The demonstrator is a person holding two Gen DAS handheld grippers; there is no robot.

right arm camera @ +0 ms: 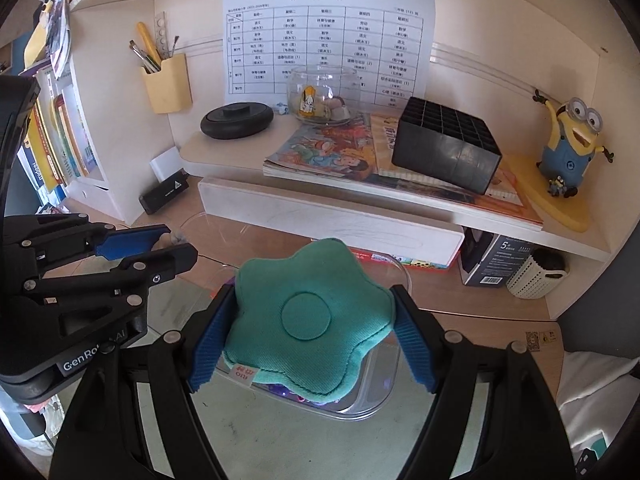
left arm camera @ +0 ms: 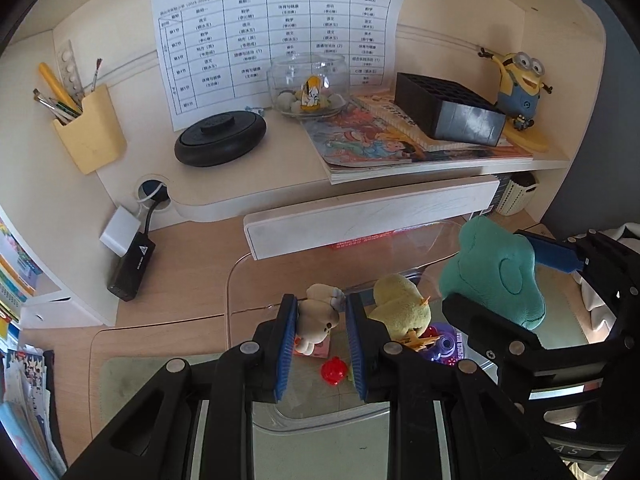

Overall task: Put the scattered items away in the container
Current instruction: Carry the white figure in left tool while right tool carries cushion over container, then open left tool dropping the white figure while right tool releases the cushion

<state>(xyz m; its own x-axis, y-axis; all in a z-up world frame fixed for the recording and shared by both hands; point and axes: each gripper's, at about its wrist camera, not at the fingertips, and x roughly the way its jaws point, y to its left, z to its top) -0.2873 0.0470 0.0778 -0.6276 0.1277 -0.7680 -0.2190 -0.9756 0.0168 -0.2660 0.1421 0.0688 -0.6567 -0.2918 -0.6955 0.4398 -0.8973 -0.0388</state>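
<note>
My left gripper (left arm camera: 320, 312) is shut on a beige plush animal (left arm camera: 318, 318) and holds it over the clear plastic container (left arm camera: 240, 264). Inside the container lie a yellow plush chick (left arm camera: 402, 306), a small red toy (left arm camera: 334, 370) and a purple toy (left arm camera: 446, 346). My right gripper (right arm camera: 312, 312) is shut on a green star-shaped plush (right arm camera: 308, 316) and holds it above the same container (right arm camera: 394, 384). The green plush also shows at the right of the left wrist view (left arm camera: 496, 270). The left gripper shows at the left of the right wrist view (right arm camera: 160, 246).
A raised white shelf (left arm camera: 360, 216) stands behind the container. It carries a black round object (left arm camera: 220, 138), a glass bowl (left arm camera: 308, 84), books (left arm camera: 400, 144), a black grid box (left arm camera: 448, 110) and a Minion figure (left arm camera: 520, 84). A yellow pen holder (left arm camera: 90, 132) hangs at left.
</note>
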